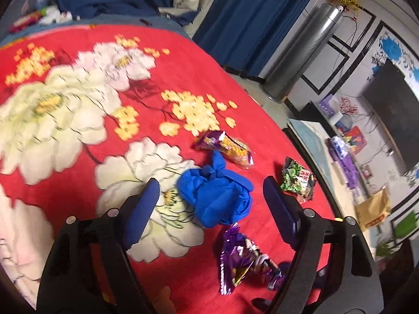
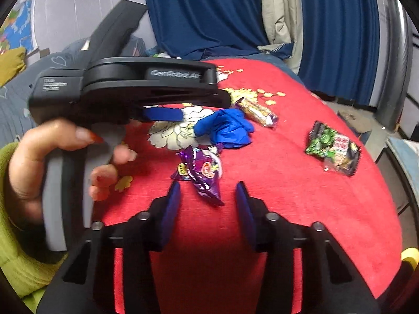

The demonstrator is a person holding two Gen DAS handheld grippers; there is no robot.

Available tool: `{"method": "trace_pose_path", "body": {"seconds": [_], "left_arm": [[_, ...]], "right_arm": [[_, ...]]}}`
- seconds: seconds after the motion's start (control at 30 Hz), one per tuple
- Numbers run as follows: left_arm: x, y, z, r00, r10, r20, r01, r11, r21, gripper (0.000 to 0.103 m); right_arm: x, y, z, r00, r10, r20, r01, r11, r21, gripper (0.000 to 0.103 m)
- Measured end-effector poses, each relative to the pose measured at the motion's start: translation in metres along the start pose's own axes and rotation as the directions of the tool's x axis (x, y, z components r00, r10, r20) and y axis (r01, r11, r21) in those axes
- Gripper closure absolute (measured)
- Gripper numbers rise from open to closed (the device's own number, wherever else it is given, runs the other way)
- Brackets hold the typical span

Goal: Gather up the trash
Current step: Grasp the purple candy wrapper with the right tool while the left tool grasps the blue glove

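Note:
On the red flowered blanket [image 1: 78, 157] lie a crumpled blue glove [image 1: 217, 196], a purple foil wrapper [image 1: 243, 259], an orange-and-purple snack wrapper [image 1: 227, 147] and a green-and-black snack packet [image 1: 297, 178]. My left gripper [image 1: 212, 185] is open, its fingers either side of the blue glove, just short of it. My right gripper [image 2: 208, 188] is open and empty, right behind the purple wrapper [image 2: 201, 170]. The right wrist view also shows the left gripper from the side, its blue pad [image 2: 162, 113] near the glove [image 2: 227, 128], with the green packet [image 2: 332, 147] to the right.
Blue curtains [image 1: 251, 21] hang behind the bed. A steel cylinder [image 1: 303, 52] stands on the floor to the right, near a low table [image 1: 314, 141] with clutter and a dark TV [image 1: 395, 120]. More litter [image 1: 39, 17] lies at the far bed corner.

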State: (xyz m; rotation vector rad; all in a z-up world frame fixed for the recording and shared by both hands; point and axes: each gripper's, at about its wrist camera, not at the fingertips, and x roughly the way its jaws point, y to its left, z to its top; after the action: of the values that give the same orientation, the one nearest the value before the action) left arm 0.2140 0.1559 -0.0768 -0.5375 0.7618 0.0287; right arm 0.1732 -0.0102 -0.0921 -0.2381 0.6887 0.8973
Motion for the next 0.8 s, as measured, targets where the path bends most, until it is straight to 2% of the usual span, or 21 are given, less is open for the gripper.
{"method": "trace_pose_path", "body": {"seconds": [0.07, 0.1, 0.23, 0.4, 0.47, 0.6, 0.8], "left_arm": [[0.007, 0.000, -0.001, 1.000, -0.013, -0.017, 0.013, 1.000, -0.011, 0.036], [0.009, 0.001, -0.002, 1.000, -0.019, -0.024, 0.019, 1.000, -0.017, 0.040], [0.015, 0.003, -0.006, 0.999, -0.035, -0.036, 0.034, 0.999, -0.032, 0.053], [0.018, 0.003, -0.010, 0.996, -0.062, -0.060, 0.060, 0.997, -0.040, 0.080], [0.018, 0.001, -0.012, 0.995, -0.070, -0.064, 0.069, 0.997, -0.031, 0.088], [0.012, -0.007, -0.017, 0.996, -0.073, -0.050, 0.073, 0.997, -0.006, 0.093], [-0.003, -0.019, -0.023, 0.996, -0.082, -0.032, 0.084, 0.995, 0.049, 0.093]], "right_arm": [[0.000, 0.000, -0.001, 1.000, 0.010, 0.000, -0.010, 1.000, 0.006, 0.077], [0.000, 0.001, -0.002, 1.000, 0.010, -0.002, -0.010, 1.000, 0.001, 0.086], [-0.002, 0.003, -0.009, 1.000, 0.008, -0.008, -0.008, 1.000, -0.014, 0.088], [-0.011, 0.003, -0.019, 1.000, 0.009, -0.008, -0.009, 1.000, 0.014, 0.088], [-0.016, 0.002, -0.021, 1.000, 0.011, -0.004, -0.010, 0.999, 0.031, 0.088], [-0.027, -0.001, -0.026, 1.000, 0.001, 0.003, -0.001, 0.999, 0.053, 0.088], [-0.040, -0.016, -0.029, 1.000, -0.020, 0.013, 0.019, 0.995, 0.099, 0.088]]}}
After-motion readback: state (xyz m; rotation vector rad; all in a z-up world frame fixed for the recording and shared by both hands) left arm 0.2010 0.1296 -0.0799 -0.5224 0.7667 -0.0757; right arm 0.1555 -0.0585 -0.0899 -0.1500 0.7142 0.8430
